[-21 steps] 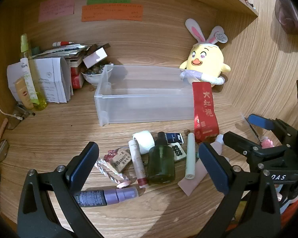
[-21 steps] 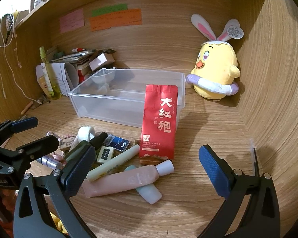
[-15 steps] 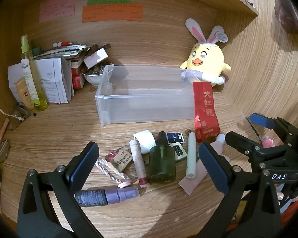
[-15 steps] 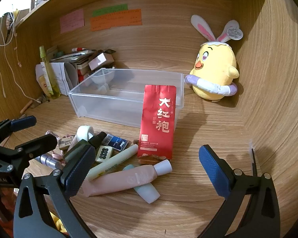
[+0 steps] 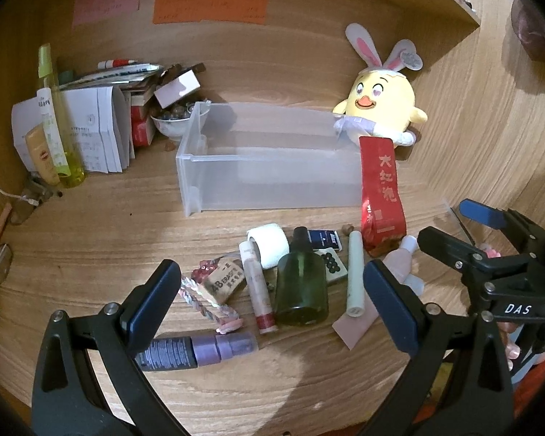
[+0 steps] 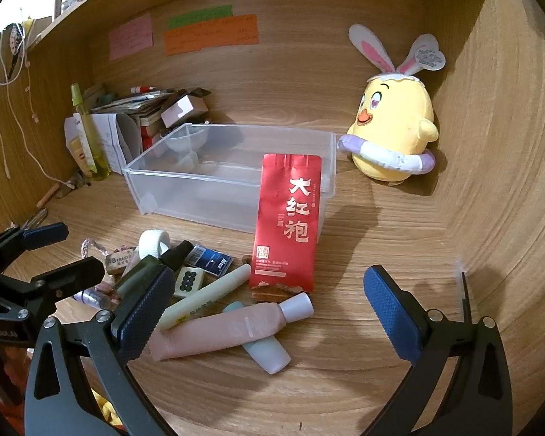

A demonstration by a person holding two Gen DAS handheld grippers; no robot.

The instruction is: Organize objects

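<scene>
A clear plastic bin [image 5: 272, 181] [image 6: 214, 189] stands empty on the wooden desk. A red tea pouch [image 5: 381, 196] [image 6: 287, 221] leans on its front right corner. In front lie a green bottle [image 5: 301, 287], a white tape roll [image 5: 269, 245], a pale green tube [image 5: 355, 272] [image 6: 203, 298], a pink tube [image 6: 229, 330], a purple tube [image 5: 200, 348], a lip balm [image 5: 259, 290] and an eraser tag [image 5: 223, 279]. My left gripper [image 5: 272, 305] is open above the pile, empty. My right gripper [image 6: 269, 312] is open over the pink tube, empty.
A yellow plush chick [image 5: 381, 105] [image 6: 396, 138] sits behind the bin's right end. Papers, a bowl and a yellow spray bottle [image 5: 56, 123] crowd the back left. The desk's side wall [image 6: 508, 181] rises on the right. The right gripper also shows in the left wrist view [image 5: 490, 247].
Both grippers have drifted slightly; the scene shifts a little in each view. Nothing was grasped or moved.
</scene>
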